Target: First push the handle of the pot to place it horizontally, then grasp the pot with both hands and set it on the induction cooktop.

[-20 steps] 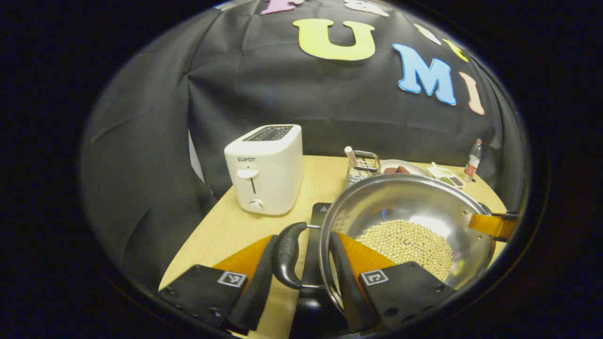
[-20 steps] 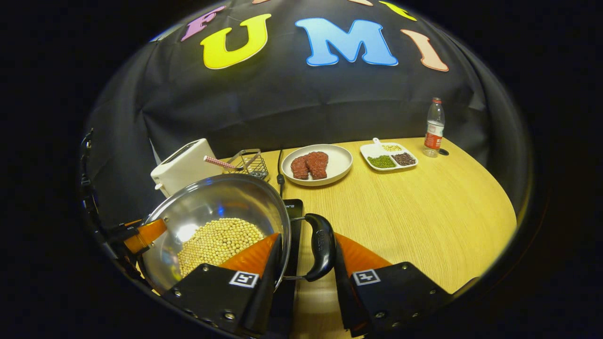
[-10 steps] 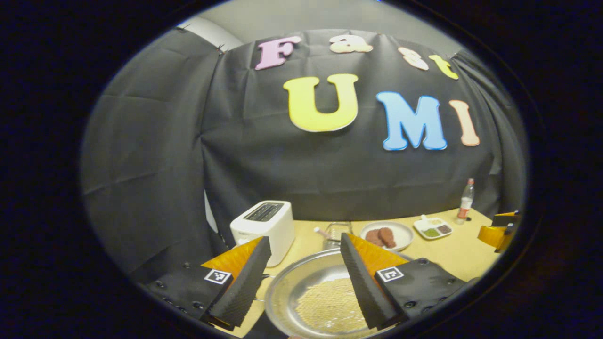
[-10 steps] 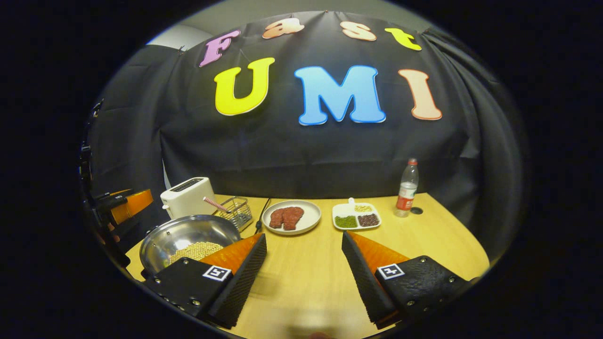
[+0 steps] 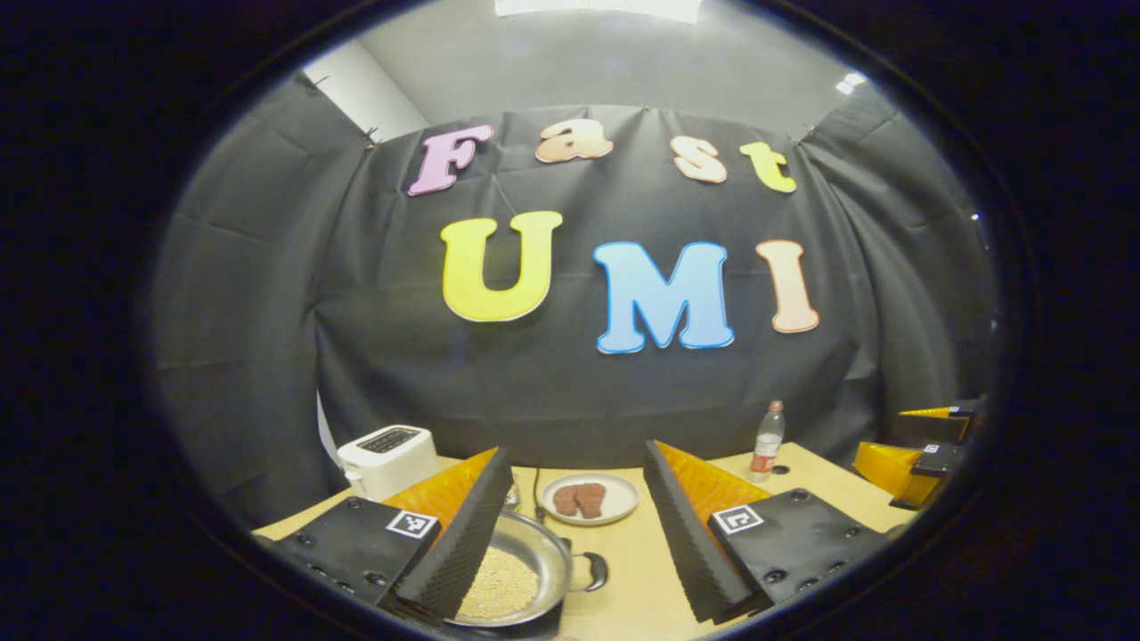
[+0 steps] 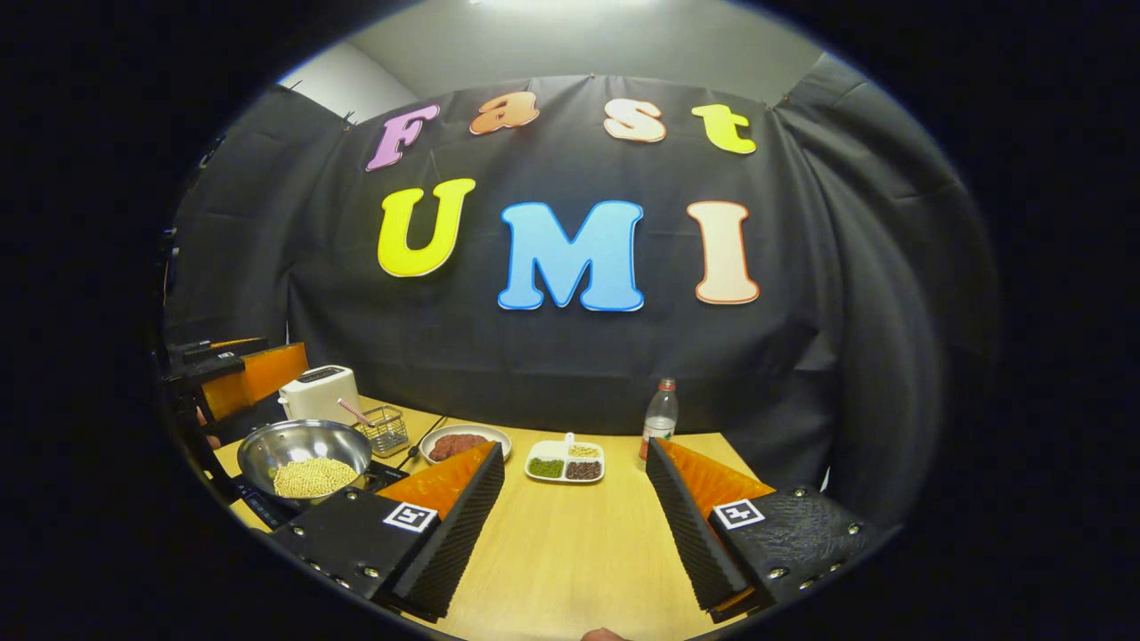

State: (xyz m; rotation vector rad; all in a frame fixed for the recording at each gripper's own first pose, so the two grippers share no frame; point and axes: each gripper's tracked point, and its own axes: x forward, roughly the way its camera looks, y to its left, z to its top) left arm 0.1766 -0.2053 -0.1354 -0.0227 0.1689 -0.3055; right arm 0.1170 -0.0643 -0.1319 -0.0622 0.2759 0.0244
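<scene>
with the shiny steel pot of pale beans [image 6: 305, 456] seated on the black induction cooktop [image 6: 260, 509], both the left gripper [image 5: 570, 525] and right gripper [image 6: 574, 525], fingers spread and empty, should lift clear without clipping its handles.

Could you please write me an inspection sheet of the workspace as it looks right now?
Surface: wooden table, bare in front.
Job's things: pot of beans sits on the induction cooktop.
Clutter: toaster, wire basket, meat plate, divided dish, bottle.
Grippers: left claw open, holding nothing; right claw open, holding nothing.
Cables: black cord beside the basket.
Surroundings: black cloth wall.
</scene>
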